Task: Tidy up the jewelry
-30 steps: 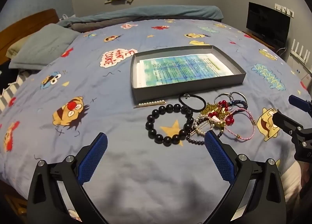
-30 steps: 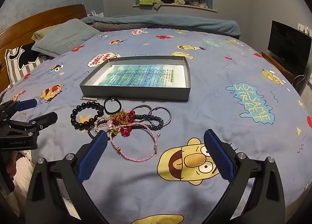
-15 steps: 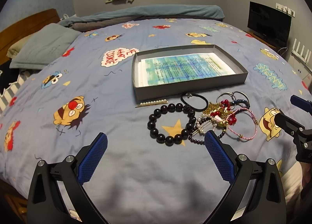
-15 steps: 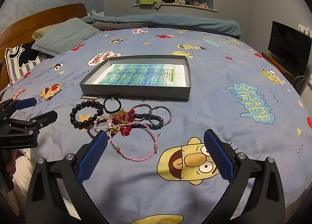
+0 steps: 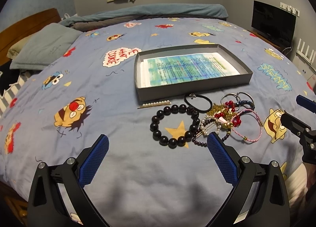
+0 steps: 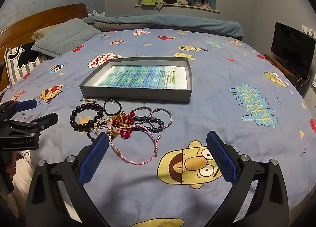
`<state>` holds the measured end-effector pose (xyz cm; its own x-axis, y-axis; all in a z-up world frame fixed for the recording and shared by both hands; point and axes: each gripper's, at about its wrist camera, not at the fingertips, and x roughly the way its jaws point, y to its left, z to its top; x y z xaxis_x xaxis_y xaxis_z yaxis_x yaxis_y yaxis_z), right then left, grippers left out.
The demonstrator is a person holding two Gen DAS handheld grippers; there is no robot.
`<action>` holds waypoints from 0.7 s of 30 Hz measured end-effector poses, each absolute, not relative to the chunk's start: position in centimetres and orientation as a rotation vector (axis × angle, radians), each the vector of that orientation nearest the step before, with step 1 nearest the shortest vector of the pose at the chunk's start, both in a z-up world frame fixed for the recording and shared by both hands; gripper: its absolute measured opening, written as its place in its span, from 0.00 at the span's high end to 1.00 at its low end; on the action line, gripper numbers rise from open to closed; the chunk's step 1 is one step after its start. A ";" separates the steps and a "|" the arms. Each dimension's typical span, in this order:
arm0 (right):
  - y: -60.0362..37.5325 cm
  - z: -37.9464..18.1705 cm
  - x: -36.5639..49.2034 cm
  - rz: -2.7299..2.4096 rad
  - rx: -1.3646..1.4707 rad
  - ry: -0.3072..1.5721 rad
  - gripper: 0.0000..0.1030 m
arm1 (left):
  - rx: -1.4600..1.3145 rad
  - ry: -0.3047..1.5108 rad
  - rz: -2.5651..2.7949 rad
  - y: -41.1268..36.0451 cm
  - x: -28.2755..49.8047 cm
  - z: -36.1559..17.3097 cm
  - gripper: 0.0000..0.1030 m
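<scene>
Step in hand: approach; nothing yet moved to the grey tray (image 5: 189,90).
Left gripper (image 5: 158,157): jaws spread wide, holding nothing, poised above the bedspread (image 5: 98,92) near the black bead bracelet (image 5: 174,125).
Right gripper (image 6: 158,157): jaws spread wide, empty, just short of the pink cord bracelet (image 6: 136,148).
Jewelry pile (image 6: 126,122): tangled on the bedspread, just in front of the tray; the pearl hairpin (image 5: 155,104) lies apart.
Next move, as judged: lowering onto one outlying piece, closing, and lifting clear without dragging its neighbours.
</scene>
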<state>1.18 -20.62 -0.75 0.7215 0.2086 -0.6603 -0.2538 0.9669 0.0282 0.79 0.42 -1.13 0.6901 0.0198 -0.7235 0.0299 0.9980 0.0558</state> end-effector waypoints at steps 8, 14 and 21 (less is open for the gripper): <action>-20.8 -0.7 1.3 0.255 -0.066 0.721 0.05 | 0.065 0.809 -0.007 0.5 0.9 -1.1 0.04; -20.6 -0.7 1.2 0.255 -0.068 0.719 0.05 | 0.064 0.809 -0.007 0.5 1.0 -1.1 0.04; -20.9 -0.6 1.4 0.252 -0.069 0.720 0.05 | 0.064 0.813 -0.005 0.5 1.2 -1.0 0.04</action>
<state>1.37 -20.93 -0.62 0.7229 0.2049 -0.6598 -0.2520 0.9674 0.0243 1.16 0.51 -1.04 0.6873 0.0206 -0.7260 0.0287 0.9980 0.0555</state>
